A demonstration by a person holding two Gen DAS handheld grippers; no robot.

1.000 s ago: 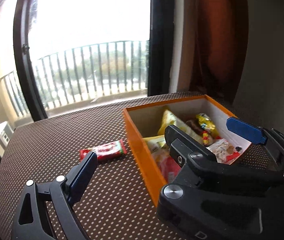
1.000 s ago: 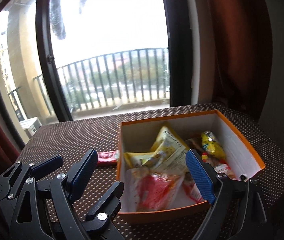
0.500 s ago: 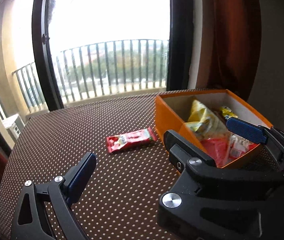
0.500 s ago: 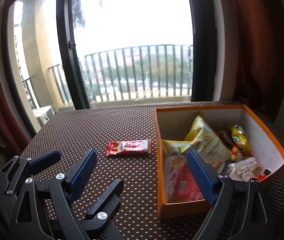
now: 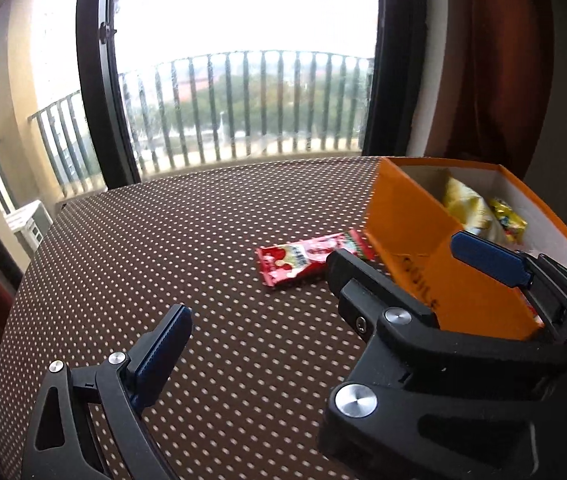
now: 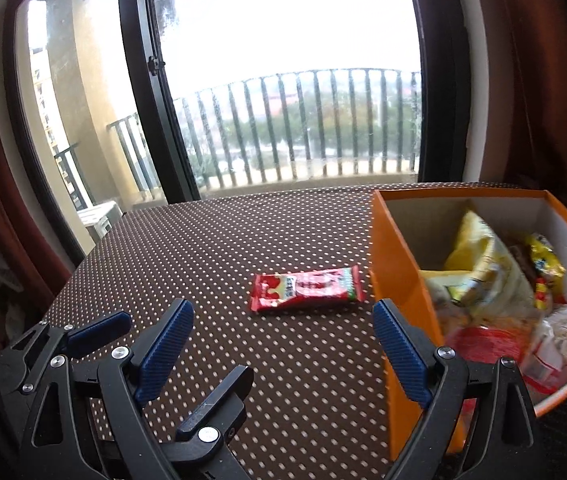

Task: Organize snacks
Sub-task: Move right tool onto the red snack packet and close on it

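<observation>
A red snack packet (image 5: 303,258) (image 6: 307,288) lies flat on the dotted brown tablecloth, just left of an orange box (image 5: 407,232) (image 6: 399,256). The box holds several snacks, among them a yellow bag (image 6: 487,264). My right gripper (image 6: 283,352) is open and empty, a short way in front of the packet. My left gripper (image 5: 283,352) is open too, with nothing in it. Its right finger is hidden behind the right gripper (image 5: 413,264), which crosses in front of the box. The left gripper's fingers (image 6: 99,330) show at the lower left of the right wrist view.
The round table (image 6: 211,240) drops off at its left and far edges. Behind it are a tall window (image 6: 283,80) with a balcony railing and a dark frame. A rust curtain (image 6: 543,80) hangs at the right behind the box.
Both grippers have swung left, away from over the box. The packet has come to the middle of both views and the box has slid to the right side. Both stayed open.
</observation>
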